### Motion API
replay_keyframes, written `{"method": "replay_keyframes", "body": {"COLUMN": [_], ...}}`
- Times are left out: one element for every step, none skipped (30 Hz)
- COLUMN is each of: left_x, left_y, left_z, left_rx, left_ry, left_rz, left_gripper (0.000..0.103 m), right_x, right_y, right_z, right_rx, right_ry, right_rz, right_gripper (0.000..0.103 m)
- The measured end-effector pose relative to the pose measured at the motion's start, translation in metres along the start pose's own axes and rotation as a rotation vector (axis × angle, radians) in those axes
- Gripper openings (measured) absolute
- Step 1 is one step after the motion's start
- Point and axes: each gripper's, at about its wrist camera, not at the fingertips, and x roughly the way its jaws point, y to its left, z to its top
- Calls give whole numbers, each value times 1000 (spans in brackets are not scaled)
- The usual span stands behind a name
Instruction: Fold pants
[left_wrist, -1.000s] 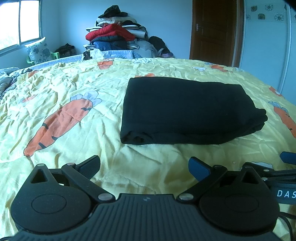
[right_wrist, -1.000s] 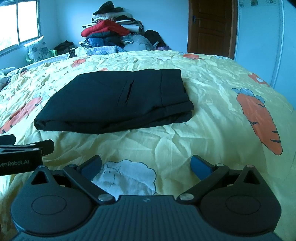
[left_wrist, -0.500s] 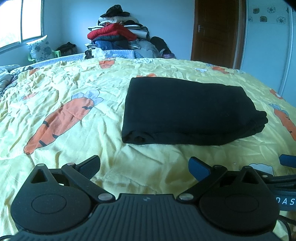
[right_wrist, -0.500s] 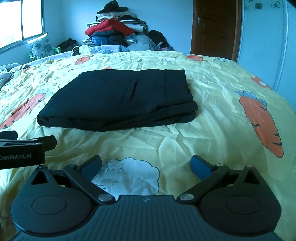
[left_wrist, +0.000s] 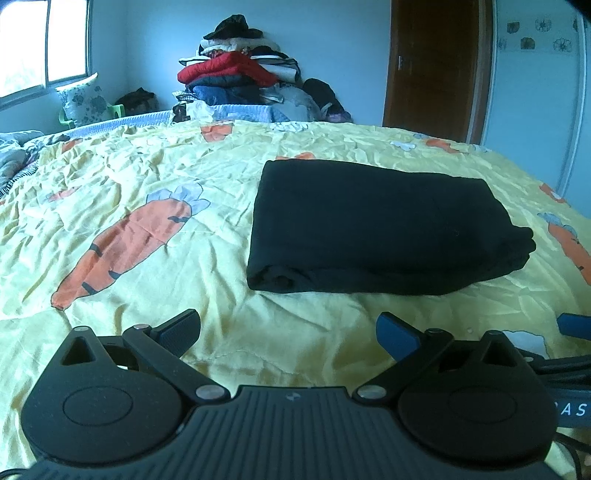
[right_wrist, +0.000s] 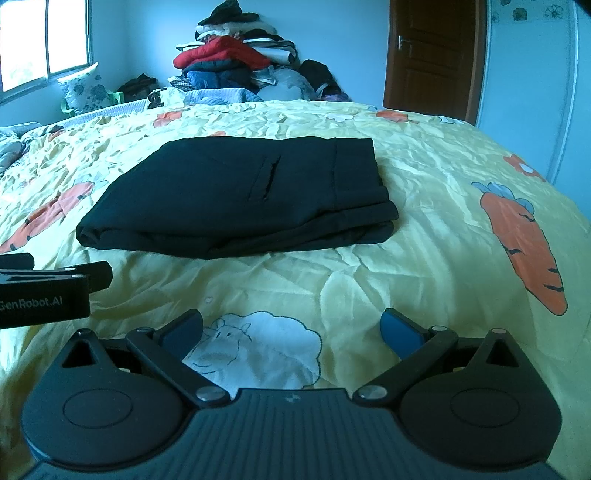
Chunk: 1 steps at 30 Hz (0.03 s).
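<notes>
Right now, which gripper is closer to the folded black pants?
Neither clearly. The left gripper sits short of the pants' near-left corner; the right gripper sits short of their near edge, toward the right. Both are open and apart from them.

Cool daylight from the window (left_wrist: 44, 44); sharp, fisheye-bent edges.

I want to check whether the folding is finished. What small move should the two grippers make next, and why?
Probably just draw both grippers back and stop. The black pants already lie as a compact folded bundle on the yellow bedsheet. The left gripper and the right gripper both hang short of the bundle, jaws wide apart and holding nothing, so no fold seems left to make.
</notes>
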Motion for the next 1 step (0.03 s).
{"method": "replay_keyframes", "body": {"left_x": [0], "left_y": [1], "left_z": [1], "left_rx": [-5], "left_ry": [5], "left_rz": [-7], "left_gripper": [102], "right_x": [0], "right_y": [0], "right_z": [0], "right_rx": [-2], "right_ry": [-1], "right_rz": [4], "right_gripper": [103]}}
